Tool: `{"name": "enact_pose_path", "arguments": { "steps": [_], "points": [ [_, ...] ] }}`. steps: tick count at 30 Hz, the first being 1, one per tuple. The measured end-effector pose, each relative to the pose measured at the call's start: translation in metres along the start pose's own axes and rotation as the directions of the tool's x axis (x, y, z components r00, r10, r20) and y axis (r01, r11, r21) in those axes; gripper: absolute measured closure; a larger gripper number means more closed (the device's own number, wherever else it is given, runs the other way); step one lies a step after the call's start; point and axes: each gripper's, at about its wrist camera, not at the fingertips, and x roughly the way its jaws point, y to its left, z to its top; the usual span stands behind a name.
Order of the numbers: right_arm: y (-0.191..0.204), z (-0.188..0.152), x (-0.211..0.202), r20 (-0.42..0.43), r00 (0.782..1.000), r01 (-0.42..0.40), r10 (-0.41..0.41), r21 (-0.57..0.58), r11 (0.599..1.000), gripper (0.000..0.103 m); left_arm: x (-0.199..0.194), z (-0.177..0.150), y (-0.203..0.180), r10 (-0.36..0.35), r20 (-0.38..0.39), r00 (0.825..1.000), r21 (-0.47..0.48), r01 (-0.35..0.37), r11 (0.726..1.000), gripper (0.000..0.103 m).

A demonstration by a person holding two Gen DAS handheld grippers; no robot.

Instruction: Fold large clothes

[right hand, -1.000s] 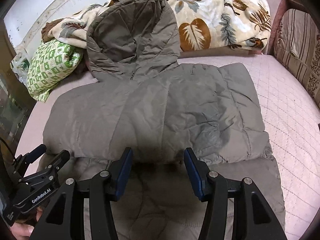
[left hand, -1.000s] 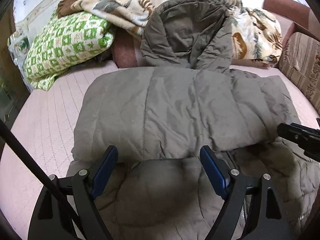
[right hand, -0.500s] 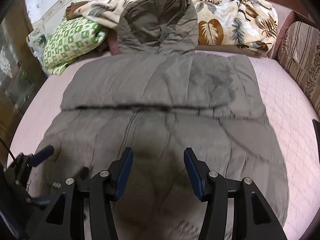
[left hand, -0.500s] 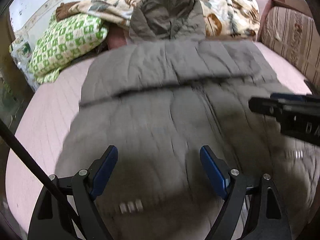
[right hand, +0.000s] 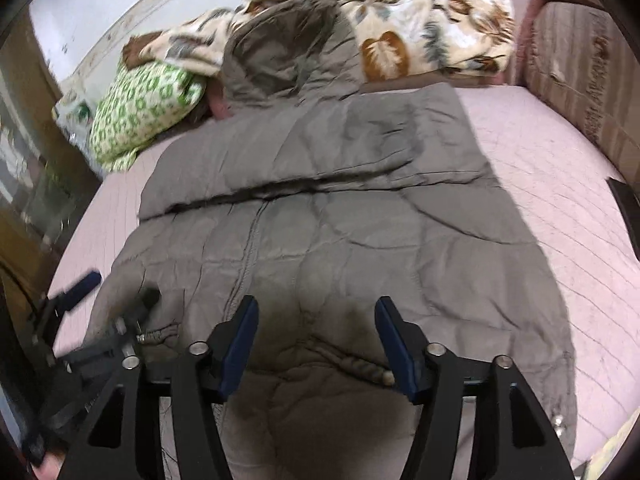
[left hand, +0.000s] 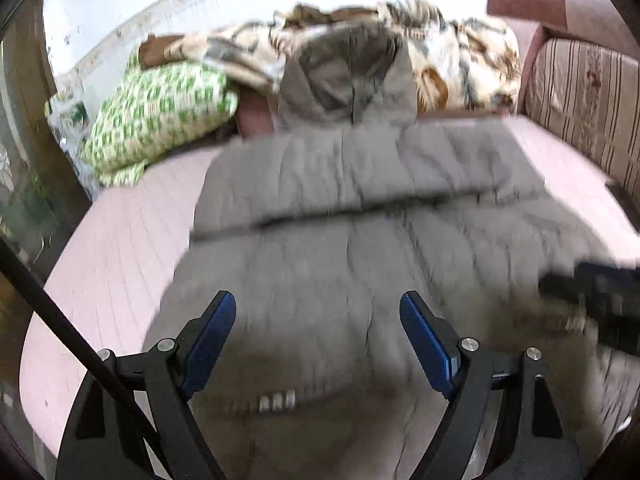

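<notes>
A grey-brown padded hooded jacket (left hand: 360,240) lies flat on the bed, hood (left hand: 348,80) at the far end and sleeves folded across the chest as a band. My left gripper (left hand: 316,304) hovers open above the lower body near the hem, nothing between its blue pads. In the right wrist view the same jacket (right hand: 340,220) fills the middle. My right gripper (right hand: 316,308) hangs over the hem's drawcord, its jaws opening and empty. The left gripper (right hand: 120,290) shows there at the jacket's left edge; the blurred right gripper (left hand: 580,284) shows at the left wrist view's right side.
The pink quilted bed cover (left hand: 120,240) lies bare on both sides of the jacket. A green-and-white pillow (left hand: 160,112) and a leaf-patterned blanket (right hand: 420,20) sit behind the hood. A striped cushion (left hand: 580,92) stands at the right; wooden furniture (right hand: 24,160) at the left.
Both grippers have drawn back from the folded sleeve band toward the hem, so more of the jacket shows. The right gripper's jaws stand wider than before.
</notes>
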Motion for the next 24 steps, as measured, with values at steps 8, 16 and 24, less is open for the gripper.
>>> {"name": "enact_pose_path", "arguments": {
  "steps": [8, 16, 24],
  "points": [
    [-0.005, 0.011, -0.021, 0.042, 0.997, 0.070, -0.071, 0.014, 0.997, 0.037, 0.007, 0.046, 0.000, -0.051, 0.087, 0.995, -0.038, 0.055, 0.998, 0.020],
    [0.035, 0.070, -0.037, 0.109, 0.994, 0.014, -0.012, -0.022, 1.000, 0.037, 0.009, 0.067, 0.042, 0.055, 0.164, 0.985, -0.108, -0.037, 0.993, 0.020],
    [0.071, 0.083, -0.036, 0.118, 0.993, -0.005, 0.014, -0.072, 0.997, 0.037, 0.012, 0.067, 0.068, 0.041, 0.149, 0.988, -0.180, -0.014, 0.984, 0.020]
  ]
}}
